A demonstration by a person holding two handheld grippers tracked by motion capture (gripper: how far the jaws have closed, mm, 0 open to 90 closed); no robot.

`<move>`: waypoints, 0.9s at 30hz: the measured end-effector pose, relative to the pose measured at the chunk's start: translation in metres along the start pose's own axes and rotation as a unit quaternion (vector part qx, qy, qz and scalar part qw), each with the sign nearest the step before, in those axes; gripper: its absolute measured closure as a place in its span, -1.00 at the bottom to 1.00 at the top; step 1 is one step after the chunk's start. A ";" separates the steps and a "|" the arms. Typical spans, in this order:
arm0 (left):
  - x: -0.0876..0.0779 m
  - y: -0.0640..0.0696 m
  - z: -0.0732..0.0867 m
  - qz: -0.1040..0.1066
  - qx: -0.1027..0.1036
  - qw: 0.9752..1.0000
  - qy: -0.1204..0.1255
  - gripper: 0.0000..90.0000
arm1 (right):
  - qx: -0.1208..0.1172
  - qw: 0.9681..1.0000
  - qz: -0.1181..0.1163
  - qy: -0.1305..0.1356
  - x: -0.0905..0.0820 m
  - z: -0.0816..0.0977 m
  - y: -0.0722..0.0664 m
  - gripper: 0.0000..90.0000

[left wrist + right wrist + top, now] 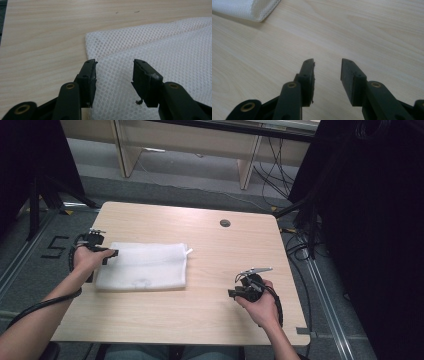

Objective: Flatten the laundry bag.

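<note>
High view: floor marking "5" [54,247] left of table [225,250]; mesh bag [142,266] unlabelled.

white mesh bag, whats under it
The white mesh bag lies flat on the wooden table, which shows all around it. Whatever lies beneath or inside the folded mesh is covered.

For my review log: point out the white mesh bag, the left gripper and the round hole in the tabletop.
white mesh bag [145,265], high view, middle of the folded mesh.
left gripper [114,75], left gripper view, midway between its fingertips.
round hole [225,223], high view, its dark centre.
</note>
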State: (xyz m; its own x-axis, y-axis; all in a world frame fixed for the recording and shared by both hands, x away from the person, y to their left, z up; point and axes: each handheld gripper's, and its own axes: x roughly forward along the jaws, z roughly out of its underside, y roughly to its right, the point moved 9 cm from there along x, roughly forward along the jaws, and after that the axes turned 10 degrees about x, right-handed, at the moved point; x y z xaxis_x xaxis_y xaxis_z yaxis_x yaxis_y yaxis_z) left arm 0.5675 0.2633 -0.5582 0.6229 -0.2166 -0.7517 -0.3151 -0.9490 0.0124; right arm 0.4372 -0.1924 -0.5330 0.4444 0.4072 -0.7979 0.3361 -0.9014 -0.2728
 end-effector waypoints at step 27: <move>-0.003 -0.004 0.020 -0.009 0.050 0.998 -0.033 0.69 | -0.011 1.000 -0.003 -0.008 0.009 0.003 -0.002 0.36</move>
State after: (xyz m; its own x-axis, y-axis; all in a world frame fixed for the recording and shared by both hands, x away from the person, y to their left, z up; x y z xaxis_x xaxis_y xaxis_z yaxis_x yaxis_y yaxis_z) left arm 0.5528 0.2725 -0.5696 0.5812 -0.1812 -0.7934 -0.3768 -0.9240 -0.0650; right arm 0.4382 -0.1875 -0.5411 0.4295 0.4110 -0.8041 0.3568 -0.8952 -0.2670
